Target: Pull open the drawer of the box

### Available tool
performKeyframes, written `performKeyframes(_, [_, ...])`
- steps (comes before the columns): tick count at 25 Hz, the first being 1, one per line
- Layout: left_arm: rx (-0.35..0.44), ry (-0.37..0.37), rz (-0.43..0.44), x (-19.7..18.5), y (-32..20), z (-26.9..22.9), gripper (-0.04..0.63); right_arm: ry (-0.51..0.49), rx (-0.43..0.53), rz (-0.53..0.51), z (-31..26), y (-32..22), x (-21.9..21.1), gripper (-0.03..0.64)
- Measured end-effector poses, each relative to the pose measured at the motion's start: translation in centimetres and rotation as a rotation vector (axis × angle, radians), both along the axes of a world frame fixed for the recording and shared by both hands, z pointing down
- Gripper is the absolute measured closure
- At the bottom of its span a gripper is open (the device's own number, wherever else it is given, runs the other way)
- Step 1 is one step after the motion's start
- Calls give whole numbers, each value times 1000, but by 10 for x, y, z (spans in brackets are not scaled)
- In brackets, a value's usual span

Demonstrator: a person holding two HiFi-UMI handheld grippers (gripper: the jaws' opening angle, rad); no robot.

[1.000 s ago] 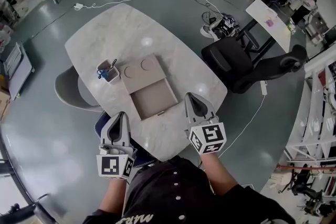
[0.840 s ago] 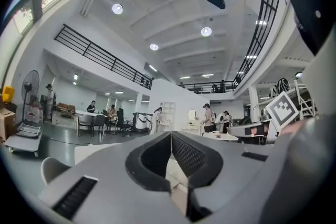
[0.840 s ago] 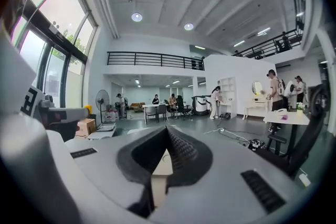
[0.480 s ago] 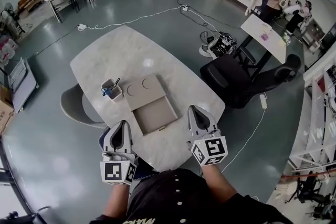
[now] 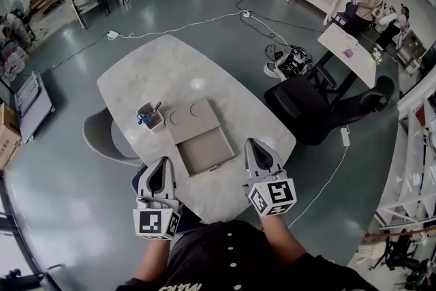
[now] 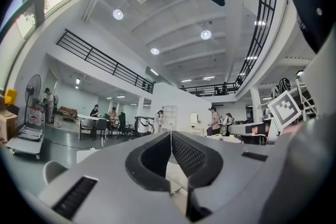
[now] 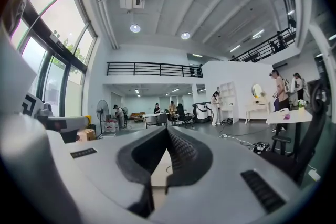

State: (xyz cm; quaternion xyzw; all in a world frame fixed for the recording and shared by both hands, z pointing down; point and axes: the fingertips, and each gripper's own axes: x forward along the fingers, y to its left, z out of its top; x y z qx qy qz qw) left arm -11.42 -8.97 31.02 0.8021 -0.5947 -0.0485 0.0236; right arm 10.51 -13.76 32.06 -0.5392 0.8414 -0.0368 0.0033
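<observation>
Hardly anything has moved: drawer (image 5: pixel 204 153) stays out; left hand-held gripper (image 5: pixel 162 161) and right hand-held gripper (image 5: pixel 255 142) closed, empty.

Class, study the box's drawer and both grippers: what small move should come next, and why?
Probably none on the drawer: it already stands pulled out of the box, its inside showing. The left gripper and right gripper are shut, empty and clear of it, so I would leave it alone.

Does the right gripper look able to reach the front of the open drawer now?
Probably yes. The right gripper is close beside the drawer, with only bare table between them. Its jaws are shut, so they would need to open to grasp it.
</observation>
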Motion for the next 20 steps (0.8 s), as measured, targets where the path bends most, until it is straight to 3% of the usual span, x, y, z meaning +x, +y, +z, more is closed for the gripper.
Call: performKeyframes(20, [-10,5,-3,-5,-6,4,580,24,0,-74,1,-1,-25,620])
